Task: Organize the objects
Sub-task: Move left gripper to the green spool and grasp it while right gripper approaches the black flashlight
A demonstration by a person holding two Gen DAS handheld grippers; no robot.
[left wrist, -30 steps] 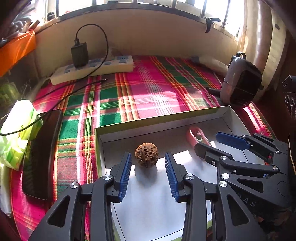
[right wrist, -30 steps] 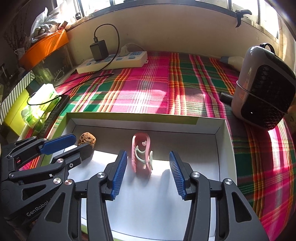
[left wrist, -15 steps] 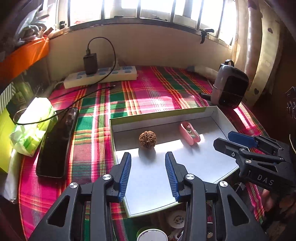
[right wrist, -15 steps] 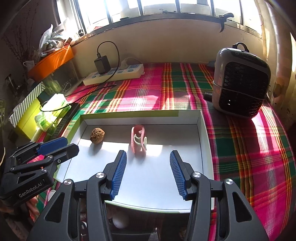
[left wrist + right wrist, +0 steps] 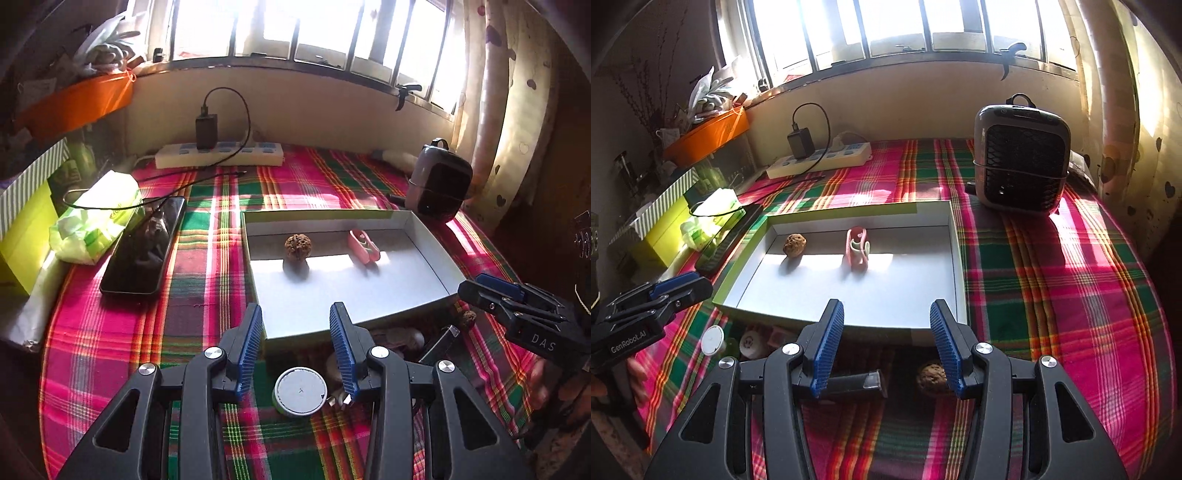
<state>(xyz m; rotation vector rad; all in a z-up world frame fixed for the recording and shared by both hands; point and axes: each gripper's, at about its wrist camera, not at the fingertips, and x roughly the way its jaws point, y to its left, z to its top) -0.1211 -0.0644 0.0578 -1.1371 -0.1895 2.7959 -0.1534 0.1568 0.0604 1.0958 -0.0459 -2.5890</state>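
Both tools, left tool (image 5: pixel 296 353) and right tool (image 5: pixel 886 347), gaping, empty; risk of nudging near box (image 5: pixel 916 330) edge, scattering walnut (image 5: pixel 931 373).

Black skeletal frames on the left gripper (image 5: pixel 295 349) and right gripper (image 5: pixel 886 345), showing triangular cutouts, silver screws, ribbed blue pads (image 5: pixel 250 349); white "DAS" and "GenRobot.AI" lettering marking the sides.
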